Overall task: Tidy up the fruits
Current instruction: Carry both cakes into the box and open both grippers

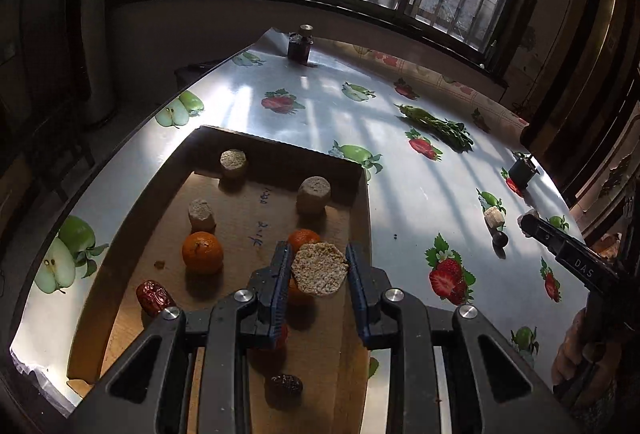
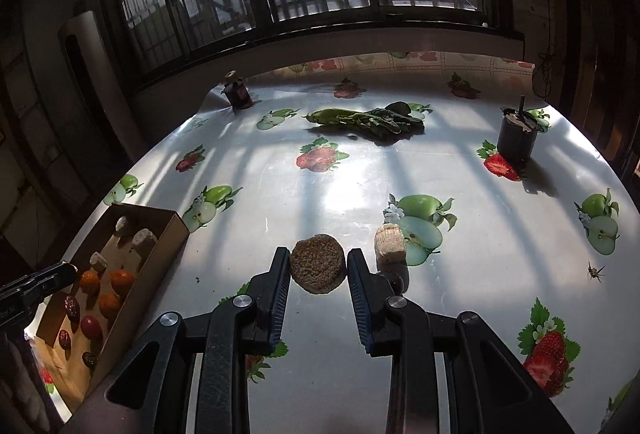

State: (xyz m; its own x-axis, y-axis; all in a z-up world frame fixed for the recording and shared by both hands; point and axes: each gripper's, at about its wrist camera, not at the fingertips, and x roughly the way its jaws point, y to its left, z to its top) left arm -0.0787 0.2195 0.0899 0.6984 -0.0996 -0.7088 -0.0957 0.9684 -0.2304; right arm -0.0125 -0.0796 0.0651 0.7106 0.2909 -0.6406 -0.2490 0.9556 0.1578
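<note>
The left gripper (image 1: 319,268) is clamped on a beige puck (image 1: 319,268) above the box (image 1: 362,210), over the oranges (image 1: 202,252) and dates (image 1: 154,298). The right gripper (image 2: 318,268) pinches another puck (image 2: 317,268) above the table (image 2: 320,186), with a third puck (image 2: 389,240) lying just right of its fingers.
</note>
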